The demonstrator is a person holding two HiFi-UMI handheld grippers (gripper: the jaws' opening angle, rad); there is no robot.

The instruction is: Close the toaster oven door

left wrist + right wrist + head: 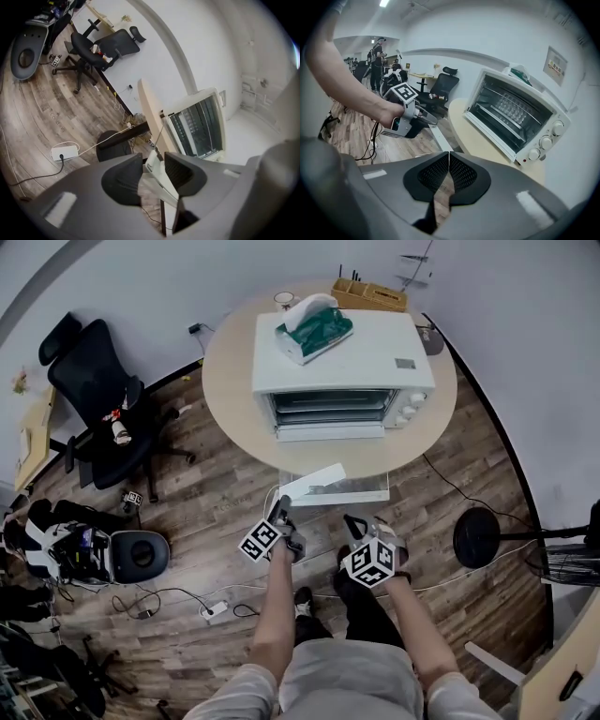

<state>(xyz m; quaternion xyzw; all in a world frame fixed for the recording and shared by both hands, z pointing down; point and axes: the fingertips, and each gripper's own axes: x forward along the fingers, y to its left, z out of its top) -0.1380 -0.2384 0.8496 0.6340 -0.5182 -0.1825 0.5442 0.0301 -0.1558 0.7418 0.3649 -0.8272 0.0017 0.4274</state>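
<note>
- Toaster oven door (354,490) is swung down and open, sticking out past the near edge of the round table (225,381) towards me.
- At the far left I see a black office chair (98,381) on the wood floor, and nearer to me a white power strip (214,609) with its cable trailing.
- My left gripper (280,510) sits at the door's left corner. In the left gripper view its jaws stand wide apart (152,174), and the door's pale edge (158,180) runs between them, closer to the right-hand pad. I cannot tell whether that pad touches it, and a gap shows on the other side.
- My right gripper (355,521) hovers just beside the left one, below the door's front edge and apart from it. In the right gripper view its jaws are pressed together (449,171) with nothing in them.
- The white toaster oven (337,357) stands on the table beyond both grippers, with its cavity and wire rack showing and its knobs (412,409) on the right side.
- A green and white tissue pack (314,329) lies on top of the oven, towards its left.
- A wooden organiser (370,294) sits at the table's back edge, behind the oven.
- On the right, a round black stand base (480,537) rests on the floor.
</note>
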